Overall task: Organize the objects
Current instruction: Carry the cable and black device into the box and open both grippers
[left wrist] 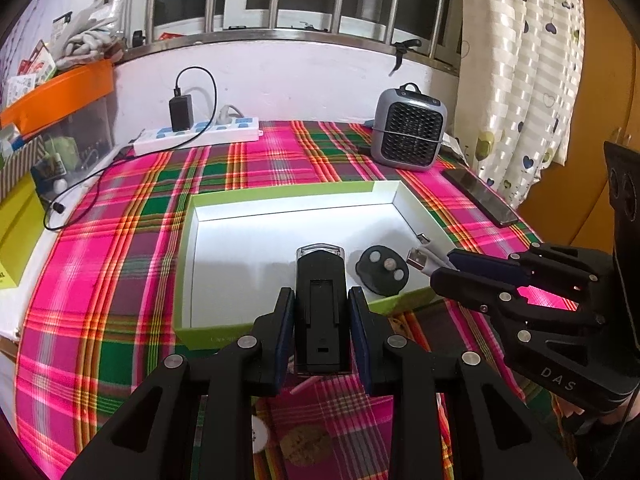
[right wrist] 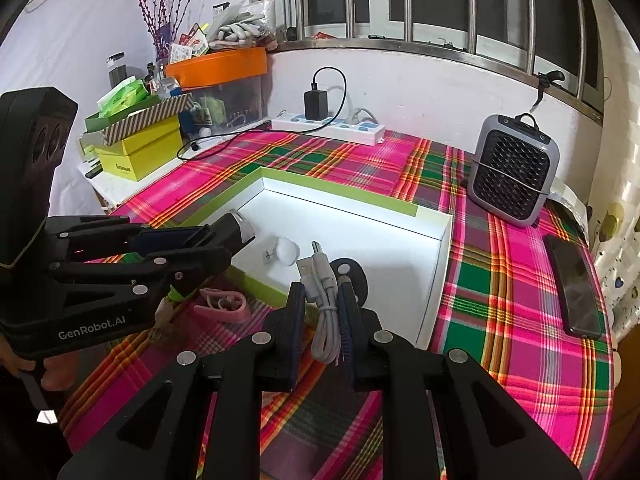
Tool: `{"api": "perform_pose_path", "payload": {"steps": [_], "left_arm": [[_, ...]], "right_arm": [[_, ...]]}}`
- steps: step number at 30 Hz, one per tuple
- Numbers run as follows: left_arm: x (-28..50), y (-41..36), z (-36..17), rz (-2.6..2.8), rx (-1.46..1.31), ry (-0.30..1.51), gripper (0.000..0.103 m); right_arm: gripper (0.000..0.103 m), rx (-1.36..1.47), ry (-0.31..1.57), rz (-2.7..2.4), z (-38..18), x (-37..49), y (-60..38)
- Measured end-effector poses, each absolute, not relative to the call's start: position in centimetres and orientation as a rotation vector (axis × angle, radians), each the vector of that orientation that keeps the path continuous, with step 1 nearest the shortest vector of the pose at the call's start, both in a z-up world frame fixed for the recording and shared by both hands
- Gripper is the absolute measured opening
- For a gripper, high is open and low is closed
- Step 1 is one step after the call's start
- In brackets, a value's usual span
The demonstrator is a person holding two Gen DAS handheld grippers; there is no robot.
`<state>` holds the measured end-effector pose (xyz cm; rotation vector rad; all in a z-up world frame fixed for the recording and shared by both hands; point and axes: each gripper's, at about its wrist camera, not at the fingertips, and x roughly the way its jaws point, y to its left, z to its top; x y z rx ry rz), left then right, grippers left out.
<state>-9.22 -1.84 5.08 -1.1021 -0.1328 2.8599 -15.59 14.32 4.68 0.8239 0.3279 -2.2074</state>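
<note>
left tongs [left wrist: 322,320]: black, silver screws, blue pads | right tongs [right wrist: 322,320]: black, "DAS" marking

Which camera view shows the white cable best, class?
The right wrist view: the white cable lies bundled between the right gripper fingers, plug forward. The left wrist view shows only its plug end past the gripper's side.
</note>
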Motion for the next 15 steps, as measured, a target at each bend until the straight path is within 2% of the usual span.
{"api": "perform_pose_path", "payload": {"steps": [15], "left_arm": [[-12.0, -2.8, 5.0, 2.875, -1.121, -0.11, 0.025]], "right_arm": [[0.017, 0.84, 0.328, -2.195, 4.3, -17.7, 12.6]]}}
